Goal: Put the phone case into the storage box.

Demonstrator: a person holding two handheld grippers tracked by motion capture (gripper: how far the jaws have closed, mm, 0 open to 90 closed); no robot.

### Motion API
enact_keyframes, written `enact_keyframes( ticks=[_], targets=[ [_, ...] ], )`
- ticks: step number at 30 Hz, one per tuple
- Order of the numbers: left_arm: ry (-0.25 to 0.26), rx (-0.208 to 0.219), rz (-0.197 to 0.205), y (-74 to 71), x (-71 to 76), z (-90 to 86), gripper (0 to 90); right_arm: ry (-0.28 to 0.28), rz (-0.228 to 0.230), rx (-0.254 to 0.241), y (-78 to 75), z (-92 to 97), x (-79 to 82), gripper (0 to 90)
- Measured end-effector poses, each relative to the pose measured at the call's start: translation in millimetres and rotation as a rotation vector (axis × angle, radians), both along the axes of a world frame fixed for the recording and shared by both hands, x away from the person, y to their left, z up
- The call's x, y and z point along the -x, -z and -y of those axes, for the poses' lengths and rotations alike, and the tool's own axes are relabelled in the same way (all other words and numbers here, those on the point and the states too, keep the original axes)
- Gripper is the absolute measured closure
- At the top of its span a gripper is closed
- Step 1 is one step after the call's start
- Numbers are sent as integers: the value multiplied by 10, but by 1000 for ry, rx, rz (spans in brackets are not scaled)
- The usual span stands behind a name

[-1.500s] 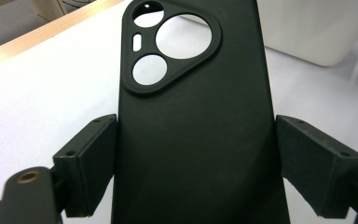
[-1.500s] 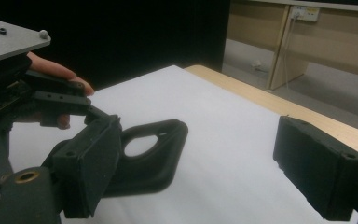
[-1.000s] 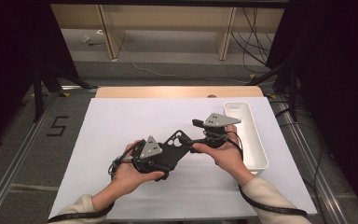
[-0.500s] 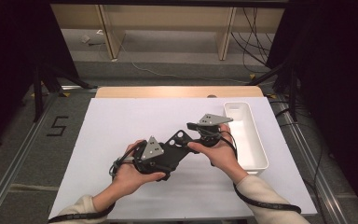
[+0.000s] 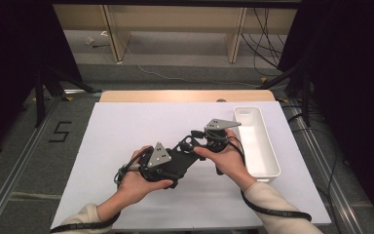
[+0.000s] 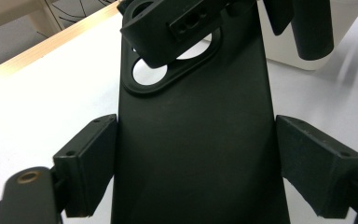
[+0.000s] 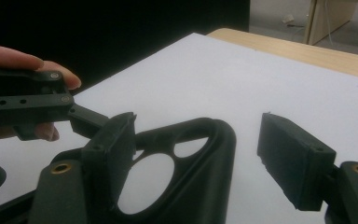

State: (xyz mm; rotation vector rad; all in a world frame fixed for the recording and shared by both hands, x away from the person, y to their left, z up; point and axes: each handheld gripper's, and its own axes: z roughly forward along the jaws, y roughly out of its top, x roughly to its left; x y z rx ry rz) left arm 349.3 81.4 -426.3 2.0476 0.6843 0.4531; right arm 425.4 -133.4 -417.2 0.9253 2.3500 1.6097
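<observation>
The left claw grips the black phone case; its holed end lies between the right claw's narrowing, not yet pressing jaws.

Your left gripper, held low over the table in your left hand, has its jaws closed on a flat black piece. Your right gripper angles toward it, jaws apart and just closing.

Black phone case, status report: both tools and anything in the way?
Left tool shut on black phone case. Right tool open, jaws just closing, straddling the case's camera-hole end, right pad clear. White bin beside, not obstructing.
</observation>
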Motion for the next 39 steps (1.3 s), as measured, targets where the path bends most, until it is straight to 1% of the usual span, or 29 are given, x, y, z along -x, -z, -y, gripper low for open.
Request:
enact_keyframes(
  ticks=[5,9,12,16,20,22,23,25,27,30,33,34,35,36,37,38,39],
  targets=[
    [-2,3,2,-4,0,-2,161,-3,-16,-13,4,-10,0,329],
    [-4,6,5,-1,-6,-5,161,-14,-33,-29,5,-15,1,396],
    [-4,0,3,2,-9,-7,161,-24,-49,-43,6,-18,2,444],
    [-3,1,-2,13,-10,-3,160,-13,-60,-56,2,-8,1,489],
    [0,-4,-6,25,-15,0,159,-4,-86,-88,-11,13,-6,538],
    [0,-6,-8,33,-16,2,158,0,-90,-103,-19,19,-6,583],
    [1,-8,-6,37,-14,6,158,2,-100,-112,-28,23,-4,604],
    [1,-8,-5,40,-13,14,156,8,-102,-113,-40,30,-4,630],
    [7,-18,-3,43,-10,18,153,11,-107,-134,-53,36,0,665],
    [10,-20,-6,49,-2,26,151,9,-121,-145,-79,41,11,701],
    [10,-23,13,54,7,42,151,15,-145,-185,-125,46,38,749],
    [16,-21,20,48,8,43,154,14,-138,-192,-144,46,48,759],
    [18,-10,26,39,13,40,165,15,-136,-206,-165,46,60,771],
    [14,34,36,24,12,20,236,17,-142,-215,-195,50,73,779],
    [24,65,42,3,-11,3,306,4,-128,-199,-221,51,80,780],
    [38,70,47,-11,-25,-7,231,19,-88,-162,-249,56,93,780],
    [35,96,41,-20,-20,-17,211,18,-88,-175,-257,68,89,780]
  ],
)
